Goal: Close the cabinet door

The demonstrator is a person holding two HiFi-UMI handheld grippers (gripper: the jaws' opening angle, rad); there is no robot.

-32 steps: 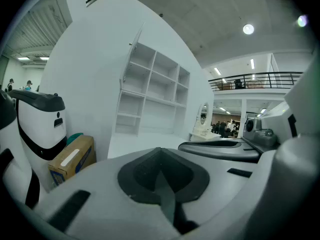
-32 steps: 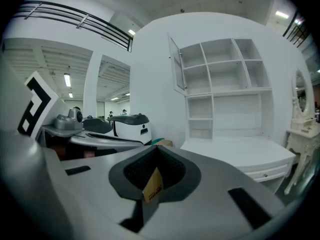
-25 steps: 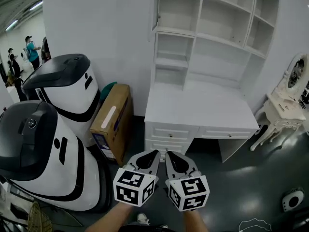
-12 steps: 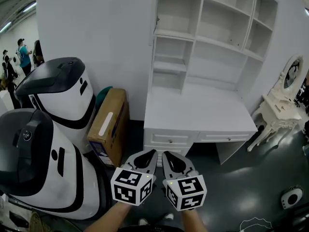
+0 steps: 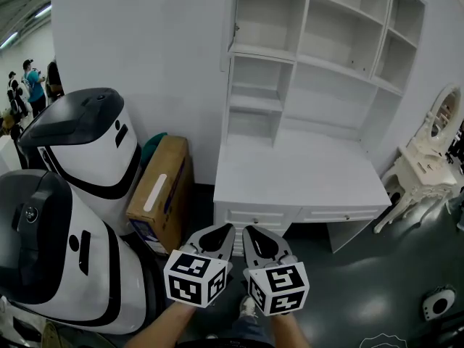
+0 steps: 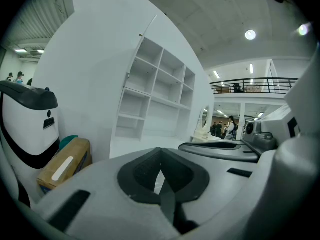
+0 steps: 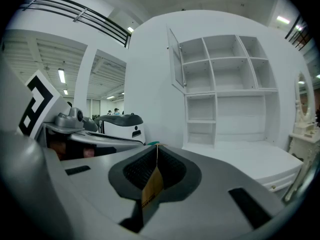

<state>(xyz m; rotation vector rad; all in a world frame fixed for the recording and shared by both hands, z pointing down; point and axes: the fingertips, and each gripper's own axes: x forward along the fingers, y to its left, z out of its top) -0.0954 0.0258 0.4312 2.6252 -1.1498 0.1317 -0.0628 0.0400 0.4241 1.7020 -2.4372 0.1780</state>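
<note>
My left gripper (image 5: 221,234) and right gripper (image 5: 255,234) were side by side at 6 o'clock. Both had their fingers shut tight, with nothing in them. The door (image 7: 176,59) stood open at 12 o'clock, top left of the shelves (image 5: 330,93), well apart from me. The surface (image 5: 297,172) was below. A box (image 5: 161,191) leaned at 9 o'clock.

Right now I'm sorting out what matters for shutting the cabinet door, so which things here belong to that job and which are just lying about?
For the job:
- cabinet door, standing open
- shelf cabinet
- left gripper and right gripper, both shut and empty

Just lying about:
- cardboard box
- white-and-black machines
- dressing table
</note>
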